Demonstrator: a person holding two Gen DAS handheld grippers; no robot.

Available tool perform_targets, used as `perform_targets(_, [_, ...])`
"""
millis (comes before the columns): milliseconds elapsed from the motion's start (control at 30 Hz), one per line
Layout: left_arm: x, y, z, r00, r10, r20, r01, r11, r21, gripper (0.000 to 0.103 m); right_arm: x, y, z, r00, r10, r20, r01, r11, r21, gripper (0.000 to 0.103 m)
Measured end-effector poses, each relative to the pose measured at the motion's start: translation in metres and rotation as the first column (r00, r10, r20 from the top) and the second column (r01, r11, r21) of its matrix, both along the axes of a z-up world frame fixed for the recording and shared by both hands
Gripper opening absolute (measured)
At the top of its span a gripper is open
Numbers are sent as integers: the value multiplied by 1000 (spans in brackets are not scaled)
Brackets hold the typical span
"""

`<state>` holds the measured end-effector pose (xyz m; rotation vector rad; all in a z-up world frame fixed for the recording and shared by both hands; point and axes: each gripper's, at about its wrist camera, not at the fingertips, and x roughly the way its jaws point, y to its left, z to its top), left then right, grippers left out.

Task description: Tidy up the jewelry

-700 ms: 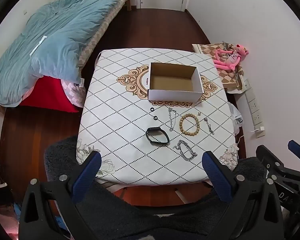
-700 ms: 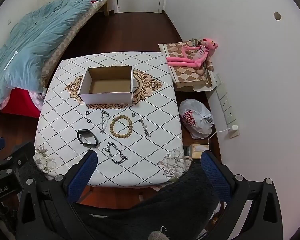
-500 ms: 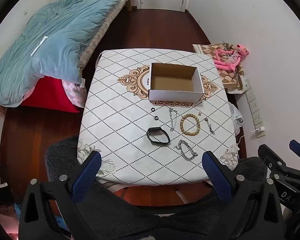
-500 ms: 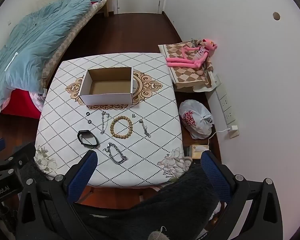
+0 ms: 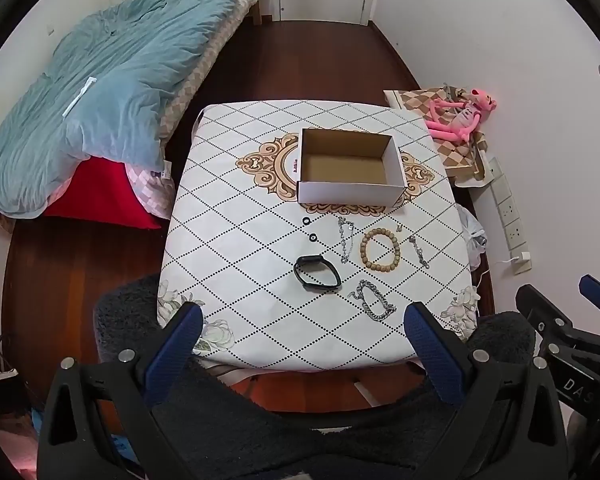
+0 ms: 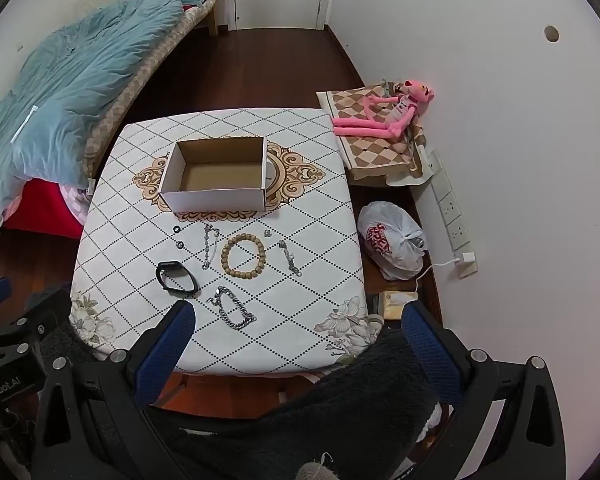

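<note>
An open cardboard box (image 5: 350,168) (image 6: 216,178) stands mid-table. In front of it lie a wooden bead bracelet (image 5: 380,250) (image 6: 244,255), a black band (image 5: 317,273) (image 6: 177,277), a thick silver chain bracelet (image 5: 374,301) (image 6: 233,308), thin silver chains (image 5: 346,238) (image 5: 419,251), two small black rings (image 5: 307,221) (image 5: 313,237) and a tiny charm (image 6: 266,233). My left gripper (image 5: 302,334) is open and empty, high above the table's near edge. My right gripper (image 6: 296,334) is open and empty, beside it to the right.
The low table (image 5: 236,264) has a diamond-pattern cloth. A bed with a blue quilt (image 5: 100,88) is at left. A pink plush toy (image 6: 384,114), a plastic bag (image 6: 392,244) and wall sockets (image 6: 452,208) are at right. Dark fleece (image 5: 260,420) lies below the grippers.
Both views have pulled back and up very slightly; the table looks a touch smaller. Nothing on the table has moved and both grippers stay open.
</note>
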<state>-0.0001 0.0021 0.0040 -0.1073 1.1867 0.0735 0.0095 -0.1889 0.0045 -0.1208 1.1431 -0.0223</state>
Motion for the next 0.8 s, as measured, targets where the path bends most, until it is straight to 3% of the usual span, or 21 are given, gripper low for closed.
perform_targets(800, [3, -3, 12, 1000, -13, 24, 13, 1000, 2, 103, -1, -2, 10, 1000, 7, 26, -7, 1000, -1, 103])
